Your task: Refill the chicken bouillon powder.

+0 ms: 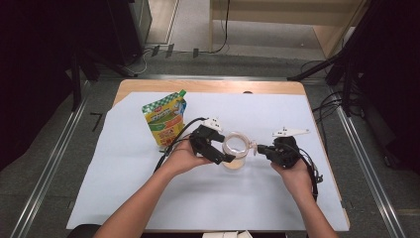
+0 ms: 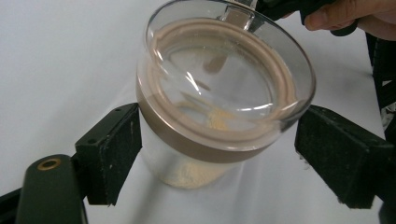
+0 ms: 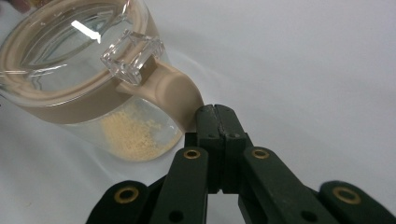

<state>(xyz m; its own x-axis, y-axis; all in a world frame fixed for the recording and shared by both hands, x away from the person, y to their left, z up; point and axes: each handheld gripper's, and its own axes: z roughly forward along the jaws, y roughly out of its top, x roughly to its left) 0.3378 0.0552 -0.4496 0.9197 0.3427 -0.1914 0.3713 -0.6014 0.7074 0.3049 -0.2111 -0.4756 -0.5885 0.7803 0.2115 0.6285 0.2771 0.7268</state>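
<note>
Left gripper (image 2: 217,154): jaws wide apart, astride the jar (image 2: 196,158), one pad (image 2: 114,149) just beside the beige band, the other just beside the lid's rim; no squeeze evident, so nothing gripped. Likely set that way either to close on the body and steady it, or to let it go.

Right gripper (image 3: 217,114): jaws shut tight together, tips touching the outer curve of the beige handle (image 3: 175,91). Cannot tell whether a thin edge of the handle is nipped between the tips or merely pushed against. Probably there to brace the jar against turning or sliding on the white sheet (image 1: 124,168).

Jar upright between the left jaws and straight ahead of the right tips. Clear glass body, closed by a clear lid (image 2: 224,79) with a beige seal ring and a clear square tab (image 3: 131,56) above the handle. Inside, a shallow layer of pale yellow powder (image 3: 128,133) on the bottom, mostly empty above.

Beyond the left gripper, well apart from both sets of jaws, a green and yellow spouted pouch (image 1: 165,119), lying flat, cap on; contents not visible.
</note>
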